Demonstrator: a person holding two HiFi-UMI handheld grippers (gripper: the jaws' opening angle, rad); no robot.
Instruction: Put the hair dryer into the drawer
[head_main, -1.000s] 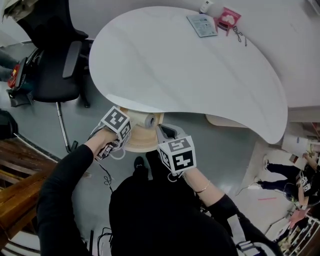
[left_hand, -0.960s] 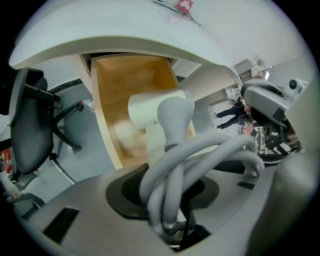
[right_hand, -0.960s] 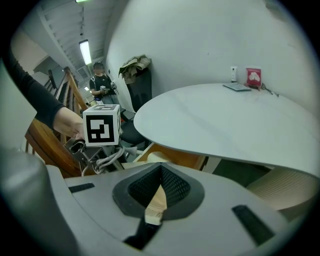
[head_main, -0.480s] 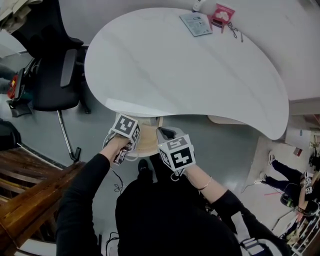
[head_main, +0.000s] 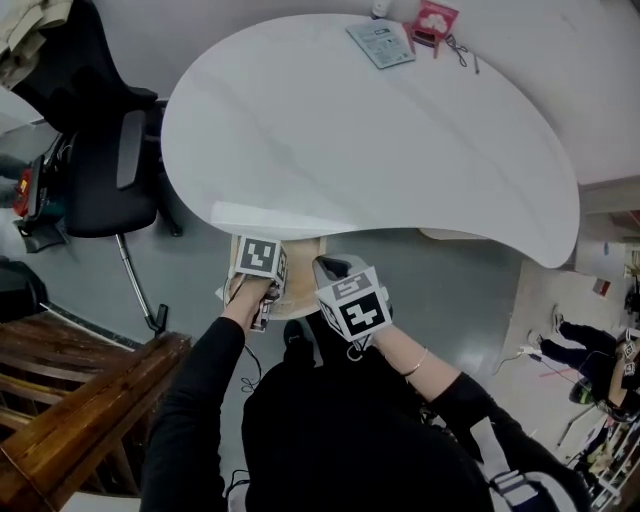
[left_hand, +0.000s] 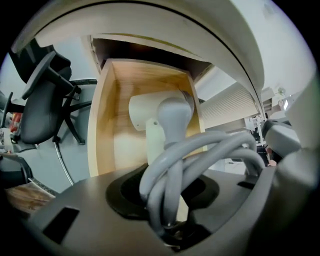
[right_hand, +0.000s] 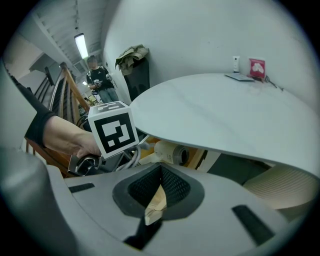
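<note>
From the head view little of the drawer (head_main: 303, 285) shows: the edge of the white tabletop (head_main: 370, 140) covers its back, and the marker cube of the left tongs (left_hand: 167, 222) covers much of the rest, so only a strip of pale wood can be seen and the hair dryer (left_hand: 145, 112) is hidden there. The person's own dark sleeves and body fill the lower part of that view.

The left gripper view looks straight into the open drawer. The hair dryer lies inside on the wooden floor, its white barrel toward the back under the tabletop and its grey handle pointing out toward the camera. Its grey cord (left_hand: 210, 150) is gathered in several thick loops (they block the lower part of the handle), and the left tongs are pressed together on that bundle, just above the drawer's front.

In the right gripper view the dryer appears again beneath the tabletop's edge, with a round, grey-rimmed end facing the camera. The right tongs (right_hand: 152, 207) are pinched on a thin sliver of pale wood, which looks like the drawer's rim, though so little shows that this is not certain.

A black chair (head_main: 100, 170) stands to the left of the tabletop. On the far side of the tabletop lie a leaflet (head_main: 380, 42) and a red packet (head_main: 430, 20), too small to read.
</note>
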